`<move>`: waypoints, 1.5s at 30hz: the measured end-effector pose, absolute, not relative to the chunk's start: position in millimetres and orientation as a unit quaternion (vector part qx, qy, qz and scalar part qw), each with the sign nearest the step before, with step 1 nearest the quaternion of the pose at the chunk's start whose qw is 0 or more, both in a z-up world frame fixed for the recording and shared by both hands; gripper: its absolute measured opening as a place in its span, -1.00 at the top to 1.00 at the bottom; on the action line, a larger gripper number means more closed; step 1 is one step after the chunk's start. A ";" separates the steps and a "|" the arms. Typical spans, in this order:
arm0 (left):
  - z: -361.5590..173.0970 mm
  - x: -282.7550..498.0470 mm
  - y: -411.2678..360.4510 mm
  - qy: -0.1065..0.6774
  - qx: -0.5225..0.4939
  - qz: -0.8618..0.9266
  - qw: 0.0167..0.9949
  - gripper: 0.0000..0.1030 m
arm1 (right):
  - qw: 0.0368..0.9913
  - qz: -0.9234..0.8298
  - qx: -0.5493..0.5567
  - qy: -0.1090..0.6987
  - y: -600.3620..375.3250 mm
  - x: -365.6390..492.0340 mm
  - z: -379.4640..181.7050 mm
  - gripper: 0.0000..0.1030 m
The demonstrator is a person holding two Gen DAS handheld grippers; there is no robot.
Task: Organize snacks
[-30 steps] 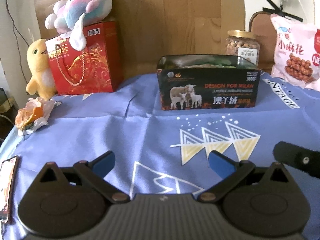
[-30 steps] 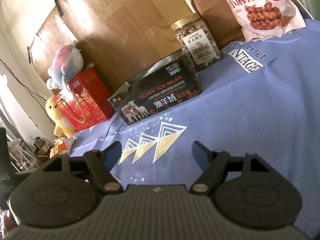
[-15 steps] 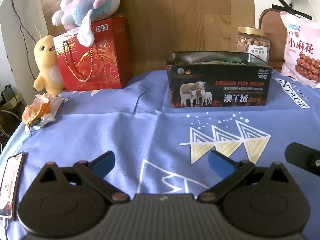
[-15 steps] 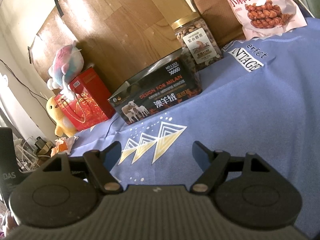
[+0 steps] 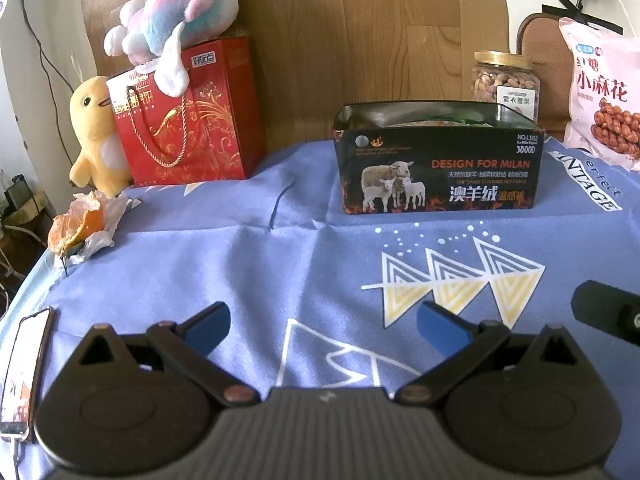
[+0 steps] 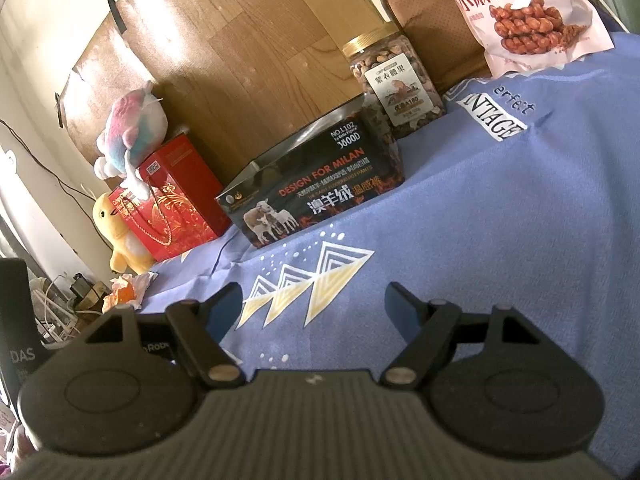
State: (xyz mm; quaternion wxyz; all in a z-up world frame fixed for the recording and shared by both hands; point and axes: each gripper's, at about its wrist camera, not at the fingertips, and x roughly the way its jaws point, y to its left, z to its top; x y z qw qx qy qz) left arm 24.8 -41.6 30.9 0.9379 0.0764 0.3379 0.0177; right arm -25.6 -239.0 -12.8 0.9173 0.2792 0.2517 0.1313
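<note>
An open black box printed "DESIGN FOR MILAN" (image 5: 438, 164) stands at the back of the blue cloth, with some packets inside; it also shows in the right wrist view (image 6: 316, 196). A nut jar with a gold lid (image 5: 505, 80) (image 6: 394, 84) stands behind its right end. A pink snack bag (image 5: 604, 96) (image 6: 516, 12) leans at the far right. My left gripper (image 5: 322, 320) is open and empty, low over the cloth in front of the box. My right gripper (image 6: 314, 304) is open and empty, to the right of the left one.
A red gift bag (image 5: 188, 116) with a plush toy (image 5: 176, 24) on top and a yellow plush duck (image 5: 94, 136) stand at the back left. Orange peel on paper (image 5: 78, 226) lies near the left edge. A phone (image 5: 24, 364) lies at the front left.
The left wrist view has shifted left and slightly back, so the box and gift bag sit further right in it. The right gripper has barely moved. Both stay open.
</note>
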 end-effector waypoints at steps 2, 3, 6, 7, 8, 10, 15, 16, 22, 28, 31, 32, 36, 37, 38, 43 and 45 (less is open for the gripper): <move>30.8 24.3 -42.1 0.338 0.077 0.017 0.938 -1.00 | 0.917 0.132 0.279 0.252 -239.1 -25.6 -13.1 -0.56; 31.0 24.4 -42.2 0.338 0.077 0.016 0.938 -1.00 | 0.917 0.132 0.280 0.252 -239.1 -25.6 -13.0 -0.56; 31.0 23.1 -44.2 0.337 0.081 0.015 0.938 -1.00 | 0.917 0.132 0.280 0.251 -239.4 -25.7 -13.3 -0.56; 31.0 22.7 -44.9 0.336 0.083 0.014 0.938 -1.00 | 0.917 0.132 0.281 0.251 -239.6 -25.8 -13.5 -0.56; 31.2 22.5 -45.3 0.336 0.083 0.013 0.938 -1.00 | 0.917 0.132 0.282 0.251 -239.7 -25.9 -13.7 -0.56; 31.6 21.7 -45.5 0.335 0.083 0.013 0.938 -1.00 | 0.916 0.133 0.283 0.251 -239.7 -26.3 -14.1 -0.56; 33.2 20.3 -44.7 0.329 0.083 0.017 0.940 -1.00 | 0.915 0.134 0.284 0.252 -240.2 -26.4 -14.2 -0.57; 33.2 20.0 -44.7 0.328 0.083 0.018 0.941 -1.00 | 0.915 0.135 0.284 0.253 -240.8 -26.4 -14.4 -0.57; 33.5 18.9 -42.9 0.321 0.086 0.024 0.943 -1.00 | 0.915 0.135 0.283 0.253 -240.2 -26.8 -14.5 -0.57; 31.9 21.0 -38.8 0.323 0.081 0.023 0.943 -1.00 | 0.917 0.133 0.277 0.255 -238.1 -26.7 -13.7 -0.57; 30.1 25.0 -39.5 0.329 0.086 0.016 0.940 -1.00 | 0.919 0.127 0.272 0.257 -236.6 -24.8 -13.4 -0.57; 30.0 25.8 -39.8 0.329 0.084 0.013 0.941 -1.00 | 0.919 0.124 0.270 0.258 -236.0 -24.3 -13.4 -0.57; 31.5 32.3 -43.5 0.313 0.093 -0.003 0.945 -1.00 | 0.924 0.109 0.258 0.261 -233.5 -20.2 -14.7 -0.57; 31.2 34.4 -44.8 0.310 0.097 -0.007 0.946 -1.00 | 0.925 0.105 0.254 0.261 -232.6 -19.4 -15.1 -0.57; 30.9 36.7 -46.3 0.305 0.102 -0.011 0.947 -1.00 | 0.927 0.100 0.252 0.260 -231.8 -19.1 -15.6 -0.57; 23.6 48.9 -49.8 0.298 0.115 -0.025 0.947 -1.00 | 0.935 0.073 0.232 0.257 -225.8 -14.3 -16.0 -0.57; 21.0 51.8 -48.4 0.300 0.108 -0.033 0.947 -1.00 | 0.937 0.066 0.225 0.258 -222.7 -12.2 -16.5 -0.57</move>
